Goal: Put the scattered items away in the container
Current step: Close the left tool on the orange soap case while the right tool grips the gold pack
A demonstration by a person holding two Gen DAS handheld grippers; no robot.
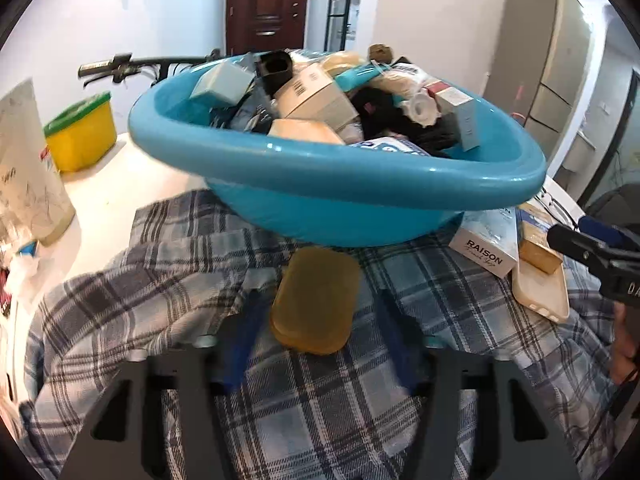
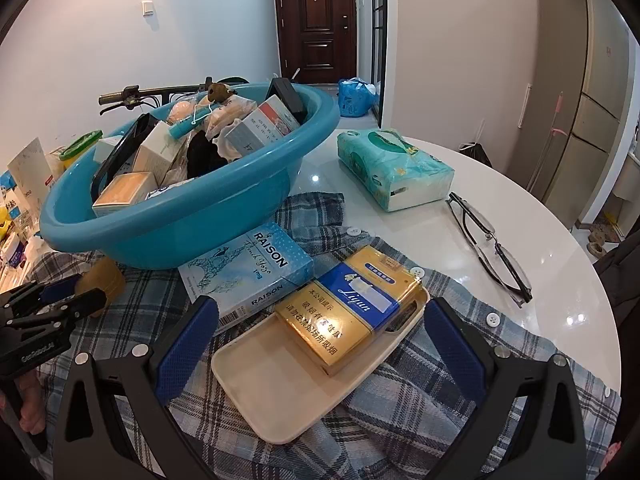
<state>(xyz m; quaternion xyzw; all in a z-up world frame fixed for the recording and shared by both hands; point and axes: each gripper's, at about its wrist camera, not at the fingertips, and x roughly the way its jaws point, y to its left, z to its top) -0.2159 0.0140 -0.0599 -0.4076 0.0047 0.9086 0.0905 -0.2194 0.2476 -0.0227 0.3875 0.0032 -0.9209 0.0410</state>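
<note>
Basin (image 2: pixel 224 216), centre left of the right-wrist frame, on the worktop (image 2: pixel 400 236): heaped with boxes and sundries, so most of the tidying looks done. Still out: soap (image 1: pixel 316 300) low in the left-wrist frame's centre, between the part-closed left claw (image 1: pixel 316 344), contact unclear; RAISON box (image 2: pixel 256 276), Liqun pack (image 2: pixel 352 312) on cream tray (image 2: pixel 280 392), tissues (image 2: pixel 396 168), glasses (image 2: pixel 488 240), plaid shirt (image 2: pixel 420 420). Right claw (image 2: pixel 320 336) wide open, empty, around the tray.

An amber soap-like bar (image 1: pixel 316 300) lies on plaid cloth before the heaped blue basin (image 1: pixel 360 196).
</note>
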